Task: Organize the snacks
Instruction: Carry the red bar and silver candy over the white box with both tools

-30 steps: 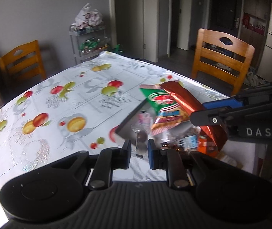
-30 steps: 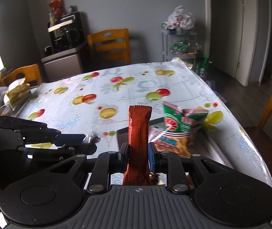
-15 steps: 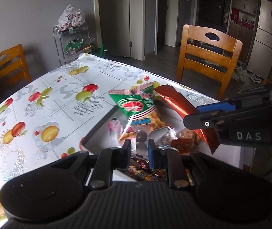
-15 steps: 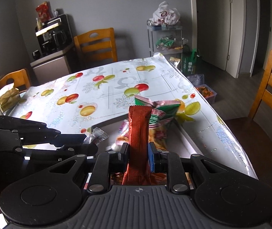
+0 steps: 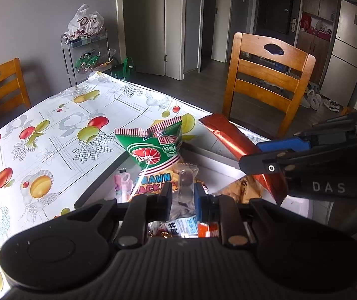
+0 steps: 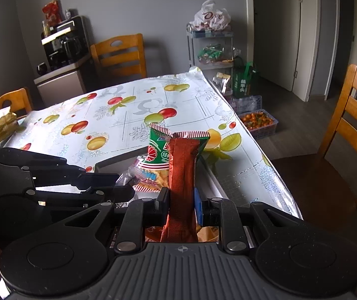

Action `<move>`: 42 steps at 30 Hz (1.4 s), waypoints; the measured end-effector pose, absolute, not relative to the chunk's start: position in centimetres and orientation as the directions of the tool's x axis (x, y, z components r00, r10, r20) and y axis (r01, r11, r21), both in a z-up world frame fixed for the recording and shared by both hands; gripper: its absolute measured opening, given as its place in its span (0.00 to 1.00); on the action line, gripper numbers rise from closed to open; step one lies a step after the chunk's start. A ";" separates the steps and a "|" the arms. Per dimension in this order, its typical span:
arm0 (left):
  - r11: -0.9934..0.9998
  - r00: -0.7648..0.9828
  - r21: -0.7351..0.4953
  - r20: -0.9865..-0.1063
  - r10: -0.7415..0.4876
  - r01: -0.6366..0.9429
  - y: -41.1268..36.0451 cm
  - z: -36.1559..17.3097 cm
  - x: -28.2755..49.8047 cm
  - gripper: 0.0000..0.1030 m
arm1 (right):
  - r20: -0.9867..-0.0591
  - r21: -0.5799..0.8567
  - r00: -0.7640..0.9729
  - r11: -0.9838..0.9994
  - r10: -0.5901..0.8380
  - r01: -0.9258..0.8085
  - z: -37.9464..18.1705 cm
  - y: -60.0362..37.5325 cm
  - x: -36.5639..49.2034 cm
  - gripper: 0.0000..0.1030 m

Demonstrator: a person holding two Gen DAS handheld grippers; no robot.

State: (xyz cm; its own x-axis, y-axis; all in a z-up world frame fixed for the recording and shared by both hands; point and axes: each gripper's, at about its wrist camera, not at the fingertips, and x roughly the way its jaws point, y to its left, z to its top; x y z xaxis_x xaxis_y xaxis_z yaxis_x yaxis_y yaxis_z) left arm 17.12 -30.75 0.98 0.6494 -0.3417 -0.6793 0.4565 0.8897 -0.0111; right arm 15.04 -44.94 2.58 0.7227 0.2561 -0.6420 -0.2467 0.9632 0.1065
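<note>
Red-brown foil, a long flat snack packet [image 6: 181, 175], stands upright between my right jaws, which are pressed against its two sides; my right gripper [image 6: 180, 201] hangs over the box near the counter's right edge. From the left wrist view the same packet slants up and away from that gripper [image 5: 266, 160], its crimped upper end reaching toward the wooden chair [image 5: 266, 80] beyond the counter's edge.

My left gripper [image 5: 183, 197] pinches a small clear-wrapped sweet with a brown centre [image 5: 185, 180]; the jaws stand only a little apart, closed on the wrapper.

Below both grippers sits the shallow dark-rimmed box [image 5: 98, 187] on the counter [image 5: 53, 135], which wears a glossy white cloth printed with fruit. Inside the box a green prawn cracker bag with a red-striped top [image 5: 153, 150] stands upright against the far side, a pink and white wrapped item [image 5: 122, 185] lies near the box's left wall, and a tan crinkled packet [image 5: 241, 187] lies toward its right. More small wrappers lie directly under my left jaws, too crowded to tell apart.
</note>
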 end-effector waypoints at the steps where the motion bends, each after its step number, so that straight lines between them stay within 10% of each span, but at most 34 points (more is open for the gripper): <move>1: 0.891 0.650 -0.011 -0.681 -0.339 0.453 -30.9 0.9 17.3 0.14 | -0.642 0.107 0.722 0.962 0.259 -0.250 2.6 -45.1 15.2 0.22; 42: 0.912 0.565 -0.030 -0.777 -0.279 0.410 -31.8 -3.2 17.8 0.14 | -0.757 0.111 0.573 0.925 0.315 -0.363 -1.5 -44.3 16.5 0.22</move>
